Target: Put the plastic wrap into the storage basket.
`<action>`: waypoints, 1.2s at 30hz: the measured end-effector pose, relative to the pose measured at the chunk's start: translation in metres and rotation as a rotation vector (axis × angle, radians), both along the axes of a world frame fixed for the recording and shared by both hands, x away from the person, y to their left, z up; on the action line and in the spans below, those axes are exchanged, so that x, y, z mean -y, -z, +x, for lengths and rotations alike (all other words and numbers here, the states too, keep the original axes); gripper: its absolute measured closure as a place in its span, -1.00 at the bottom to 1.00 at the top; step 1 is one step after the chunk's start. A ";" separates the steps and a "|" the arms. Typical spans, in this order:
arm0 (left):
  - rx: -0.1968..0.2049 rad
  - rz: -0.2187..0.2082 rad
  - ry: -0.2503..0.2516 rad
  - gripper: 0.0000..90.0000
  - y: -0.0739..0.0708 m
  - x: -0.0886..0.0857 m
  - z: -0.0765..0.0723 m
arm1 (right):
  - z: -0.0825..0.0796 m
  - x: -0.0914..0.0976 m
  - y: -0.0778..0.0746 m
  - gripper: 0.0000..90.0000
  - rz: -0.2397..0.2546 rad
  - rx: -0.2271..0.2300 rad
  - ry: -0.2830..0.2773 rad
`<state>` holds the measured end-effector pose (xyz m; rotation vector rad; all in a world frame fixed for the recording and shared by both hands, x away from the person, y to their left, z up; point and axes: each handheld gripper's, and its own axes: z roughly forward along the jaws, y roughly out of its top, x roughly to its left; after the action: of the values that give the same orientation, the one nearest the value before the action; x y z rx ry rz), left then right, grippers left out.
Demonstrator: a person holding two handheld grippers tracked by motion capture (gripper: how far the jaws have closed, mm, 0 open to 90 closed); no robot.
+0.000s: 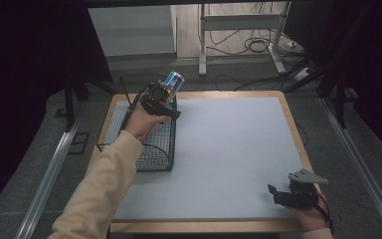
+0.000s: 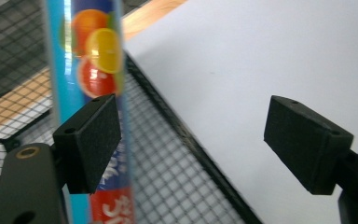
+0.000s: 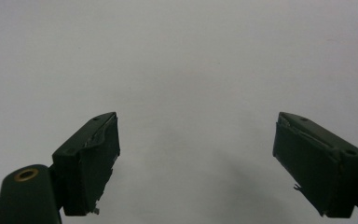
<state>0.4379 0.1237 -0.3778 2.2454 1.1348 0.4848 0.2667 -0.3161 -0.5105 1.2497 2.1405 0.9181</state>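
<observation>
right tongs (image 1: 284, 191): at the near right corner of the surface (image 1: 229, 149), well apart from the basket; jaws apart, nothing between them, hovering low over bare grey mat in the right gripper view.
right tongs risk: little here; the worn pad edges seen up close could mean a weaker grip later, judged only from their ragged look.
left tongs (image 1: 165, 94): over the far right corner of the basket (image 1: 149, 149), jaws spread wide in the left gripper view.
can (image 2: 86, 93): a blue drink can with orange fruit print, lying against the inner face of one pad (image 2: 95, 140) of the left tongs, above the basket's mesh; the other pad stands well clear of it, so it is not clamped.
can risk: with only one pad touching, the can looks free to drop; if it is not yet past the basket's rim it could strike the wire edge and roll out onto the surface, or fall outside the basket's far side.
tilt risk: in the high view the can (image 1: 174, 80) leans away from the basket's far edge, so a release here may send it over the rim rather than in.
basket: black wire, at the left edge of the surface, partly overhanging it; a hard landing might shift it.
hard to tell: whether the can is truly touching the pad or just beside it; whether it is falling or resting.
hidden: the can's lower end, cut off by the frame; the basket's floor under the forearm (image 1: 109, 174); any contents of the basket.
</observation>
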 end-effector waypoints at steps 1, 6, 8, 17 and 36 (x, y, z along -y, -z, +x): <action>0.003 -0.010 0.007 -0.58 -0.001 0.002 -0.005 | 0.000 0.000 0.000 -0.66 -0.001 0.001 -0.001; -0.005 -0.052 0.060 -0.59 -0.003 0.015 -0.029 | 0.000 0.000 0.000 -0.66 -0.004 0.000 0.000; 0.006 -0.062 0.096 -0.58 0.000 0.023 -0.040 | 0.000 0.000 0.001 -0.66 -0.003 -0.001 -0.001; 0.018 -0.092 0.210 -0.57 0.023 0.048 -0.084 | -0.001 -0.001 0.000 -0.66 -0.003 0.001 0.001; -0.060 -0.083 0.264 -0.55 0.103 0.062 -0.136 | -0.001 -0.001 0.001 -0.66 -0.011 0.003 -0.006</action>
<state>0.3021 0.0616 -0.4811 2.3056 0.8530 0.2605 0.2660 -0.3150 -0.5112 1.2370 2.1452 0.9092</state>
